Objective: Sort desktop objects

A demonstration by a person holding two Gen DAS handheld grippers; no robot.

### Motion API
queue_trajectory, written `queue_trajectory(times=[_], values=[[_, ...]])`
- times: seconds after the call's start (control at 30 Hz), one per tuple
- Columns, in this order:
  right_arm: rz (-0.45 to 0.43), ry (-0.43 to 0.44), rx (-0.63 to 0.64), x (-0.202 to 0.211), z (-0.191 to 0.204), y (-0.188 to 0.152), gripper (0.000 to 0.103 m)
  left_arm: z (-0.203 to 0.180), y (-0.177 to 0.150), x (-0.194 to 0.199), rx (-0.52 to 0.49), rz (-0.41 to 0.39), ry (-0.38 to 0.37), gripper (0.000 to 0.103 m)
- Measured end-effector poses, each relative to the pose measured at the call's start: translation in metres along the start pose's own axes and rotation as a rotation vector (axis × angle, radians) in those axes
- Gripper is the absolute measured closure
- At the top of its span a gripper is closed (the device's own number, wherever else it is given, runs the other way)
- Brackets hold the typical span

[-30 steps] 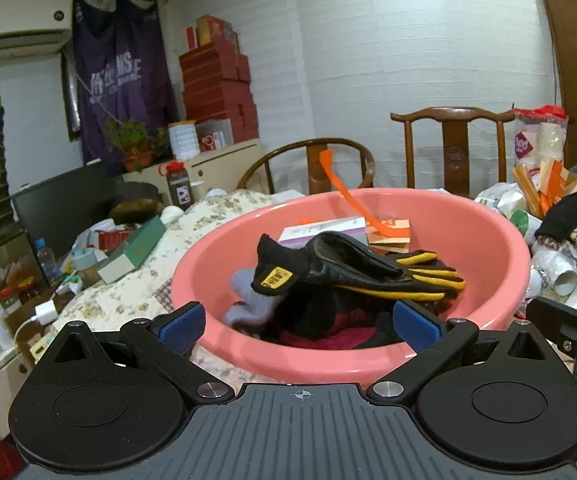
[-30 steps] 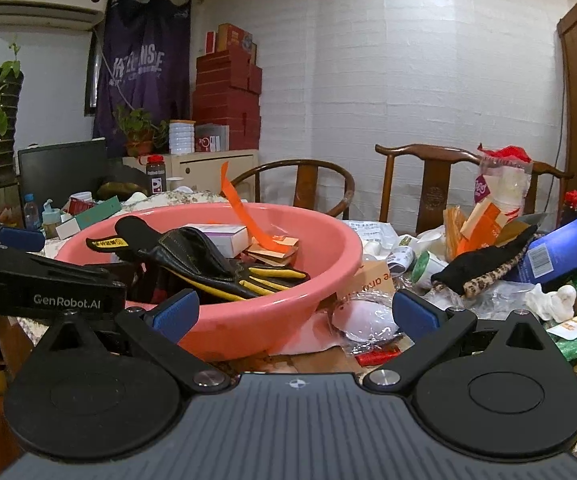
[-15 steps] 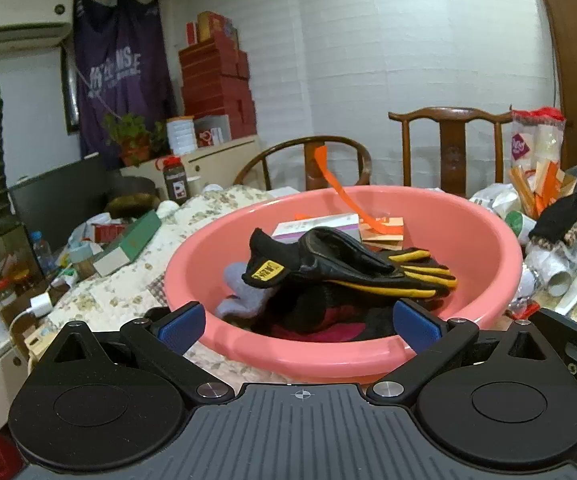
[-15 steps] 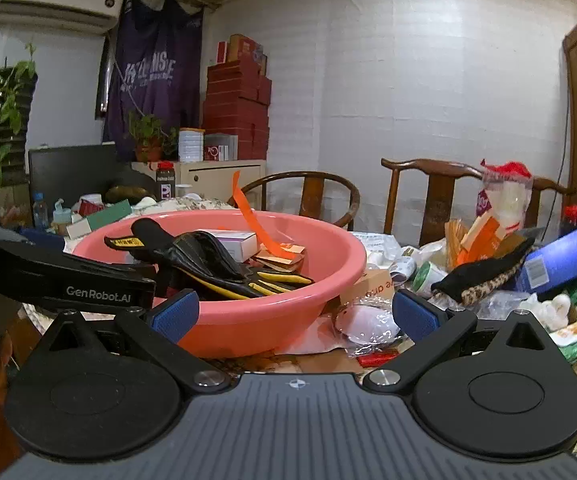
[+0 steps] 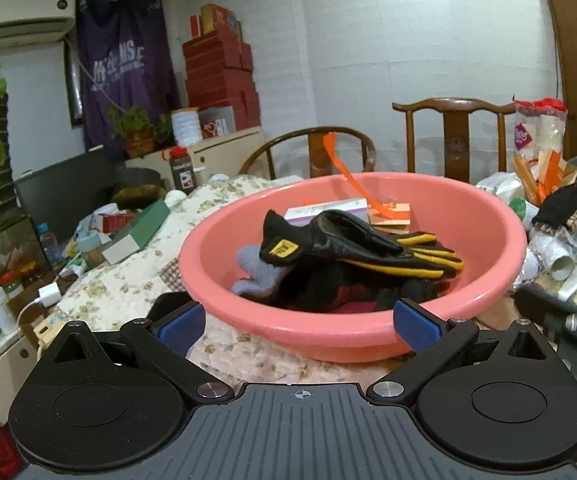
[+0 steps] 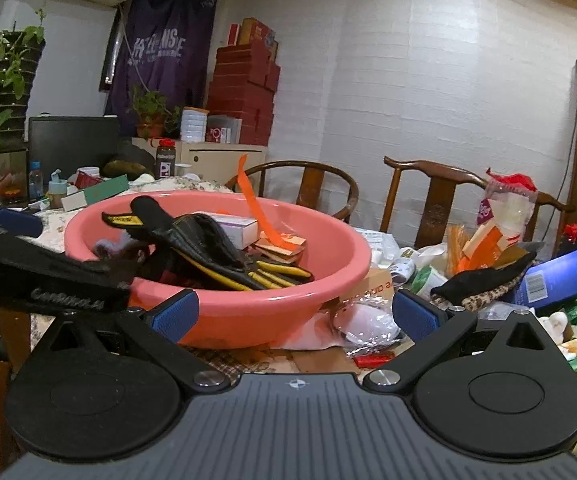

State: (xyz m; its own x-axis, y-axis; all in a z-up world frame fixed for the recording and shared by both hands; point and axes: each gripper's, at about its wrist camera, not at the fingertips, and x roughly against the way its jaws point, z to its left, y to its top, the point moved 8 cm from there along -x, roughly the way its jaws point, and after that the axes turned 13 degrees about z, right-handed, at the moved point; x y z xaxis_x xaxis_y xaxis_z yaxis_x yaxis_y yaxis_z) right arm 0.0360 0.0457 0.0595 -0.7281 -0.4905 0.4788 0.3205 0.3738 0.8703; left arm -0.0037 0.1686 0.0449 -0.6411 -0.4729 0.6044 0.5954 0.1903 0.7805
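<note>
Both my grippers, left (image 5: 296,320) and right (image 6: 294,316), spread and empty, face the basin (image 5: 488,216); gloves (image 5: 360,240) inside. Right clutter (image 6: 488,284) may snag and topple.

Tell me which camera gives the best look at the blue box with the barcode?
The right wrist view: the blue box lies in the clutter right of the pink basin, its barcode label facing the lens. The left wrist view catches only a sliver of it at the right edge.
</note>
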Motion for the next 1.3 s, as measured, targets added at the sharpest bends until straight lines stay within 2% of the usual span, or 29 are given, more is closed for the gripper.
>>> queue_trajectory(times=[0.13, 0.3, 0.6, 0.83, 1.0, 1.3], values=[[0.001, -0.020, -0.014, 0.001, -0.007, 0.004, 0.001, -0.006, -0.012, 0.003, -0.046, 0.031, -0.021, 0.000], [0.009, -0.015, -0.026, -0.002, -0.009, 0.005, 0.001, -0.003, -0.024, -0.001, -0.091, 0.055, 0.017, 0.000], [-0.013, -0.015, 0.018, 0.001, 0.004, 0.015, 0.001, 0.006, -0.003, -0.002, -0.073, 0.044, 0.005, 0.000], [-0.018, -0.023, -0.016, -0.006, -0.005, 0.023, 0.000, 0.003, 0.004, -0.005, -0.087, 0.055, -0.060, 0.000], [-0.030, -0.023, -0.024, -0.009, -0.005, 0.028, 0.000, 0.000, 0.009, -0.006, -0.113, 0.045, -0.039, 0.000], [-0.038, -0.025, -0.015, -0.011, -0.005, 0.030, 0.000, -0.002, 0.013, -0.009, -0.120, 0.039, -0.052, 0.000]])
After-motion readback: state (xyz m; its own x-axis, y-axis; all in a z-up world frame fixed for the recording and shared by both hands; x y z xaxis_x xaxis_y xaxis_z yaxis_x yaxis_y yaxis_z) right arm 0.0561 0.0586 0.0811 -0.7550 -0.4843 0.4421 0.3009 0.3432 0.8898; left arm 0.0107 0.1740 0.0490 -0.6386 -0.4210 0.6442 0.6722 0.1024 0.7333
